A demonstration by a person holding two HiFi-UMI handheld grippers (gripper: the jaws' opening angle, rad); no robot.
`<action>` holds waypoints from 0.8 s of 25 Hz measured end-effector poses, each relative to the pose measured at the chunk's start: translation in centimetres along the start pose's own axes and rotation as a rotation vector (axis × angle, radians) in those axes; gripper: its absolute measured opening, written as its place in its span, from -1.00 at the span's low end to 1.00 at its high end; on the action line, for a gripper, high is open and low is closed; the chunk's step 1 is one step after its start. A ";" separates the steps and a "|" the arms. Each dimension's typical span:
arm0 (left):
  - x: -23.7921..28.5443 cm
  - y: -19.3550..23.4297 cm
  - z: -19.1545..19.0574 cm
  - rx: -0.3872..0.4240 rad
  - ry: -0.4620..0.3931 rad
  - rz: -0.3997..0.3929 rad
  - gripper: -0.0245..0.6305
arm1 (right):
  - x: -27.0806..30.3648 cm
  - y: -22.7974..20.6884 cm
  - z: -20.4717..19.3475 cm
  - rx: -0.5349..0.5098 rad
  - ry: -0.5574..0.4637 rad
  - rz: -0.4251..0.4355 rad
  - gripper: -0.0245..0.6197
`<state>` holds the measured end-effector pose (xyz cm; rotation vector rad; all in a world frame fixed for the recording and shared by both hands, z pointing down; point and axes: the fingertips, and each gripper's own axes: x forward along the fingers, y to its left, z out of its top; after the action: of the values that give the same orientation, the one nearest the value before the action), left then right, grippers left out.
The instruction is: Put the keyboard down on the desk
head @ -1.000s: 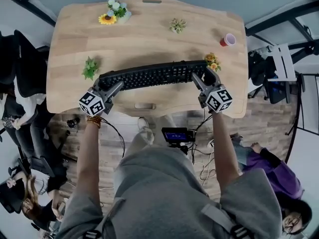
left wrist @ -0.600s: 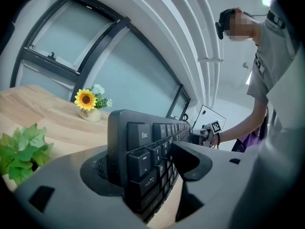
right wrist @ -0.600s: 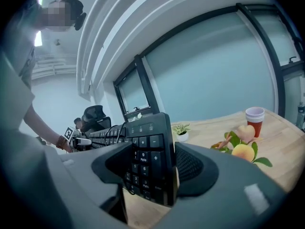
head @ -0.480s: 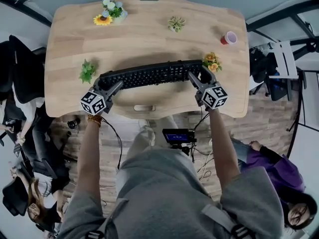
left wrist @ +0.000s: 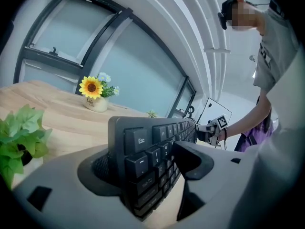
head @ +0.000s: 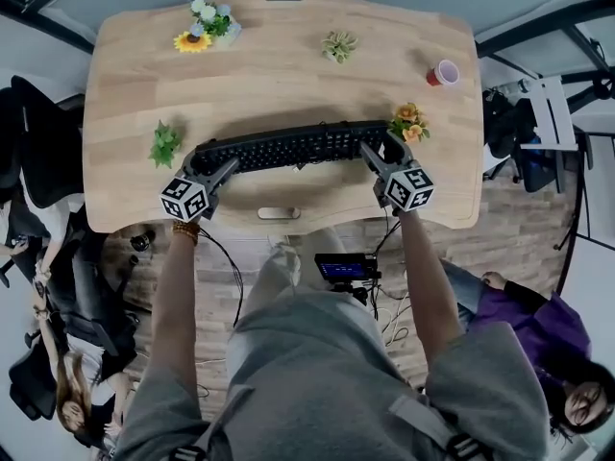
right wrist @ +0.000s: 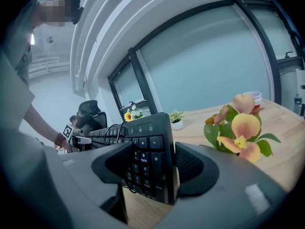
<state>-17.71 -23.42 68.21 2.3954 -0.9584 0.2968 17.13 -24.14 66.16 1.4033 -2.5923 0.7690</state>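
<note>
- Black keyboard (head: 288, 148) lengthwise across the near half of the desk (head: 288, 75), parallel to the near edge, one end in each pair of jaws; down at desk level, though cannot tell whether touching the wood.
- At the left end, left gripper (head: 213, 164), jaws opening around the Esc corner, that end between the pads but not visibly squeezed.
- At the right end, right gripper (head: 381, 152), jaws pinching the number-pad end, one pad on the keys, the other behind.
- Just beside the right far corner and the outer jaw, orange flowers (head: 408, 121); little room there.
- Off the left end, a green plant (head: 165, 144), near but apart.
- Past the far long edge, a broad bare stretch of wood up to a sunflower pot (head: 204, 29), a small succulent (head: 337, 45) and a red cup (head: 442, 73) towards the far rim.
- On the near side, only a narrow strip of wood with a slot (head: 279, 213) before the desk's edge.
- Seen from the head view alone: the keyboard's whole length and the desk's outline.
- Seen from the left gripper view alone: the Esc lettering, with the other gripper small at the far end.
- Seen from the right gripper view alone: the number keys, with the orange flowers large at the right.
</note>
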 end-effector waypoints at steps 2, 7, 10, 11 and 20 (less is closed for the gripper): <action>0.2 0.4 -0.4 0.002 0.011 0.012 0.09 | 0.2 -0.2 -0.4 0.003 0.007 -0.003 -0.06; 0.7 1.2 -1.2 0.009 0.033 0.023 0.11 | 0.8 -0.6 -1.6 0.013 0.028 -0.011 -0.06; 1.1 1.6 -1.3 0.024 0.040 0.045 0.13 | 1.0 -1.0 -2.2 0.024 0.033 -0.022 -0.06; 1.2 1.7 -1.2 0.031 0.040 0.056 0.14 | 1.0 -1.1 -2.3 0.031 0.033 -0.026 -0.06; 1.6 2.4 -0.7 0.072 0.023 0.141 0.20 | 1.3 -1.8 -2.7 0.059 0.015 -0.050 -0.07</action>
<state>-18.20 -25.39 70.41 2.3878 -1.1256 0.4162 17.38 -24.67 69.64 1.4667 -2.5325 0.8529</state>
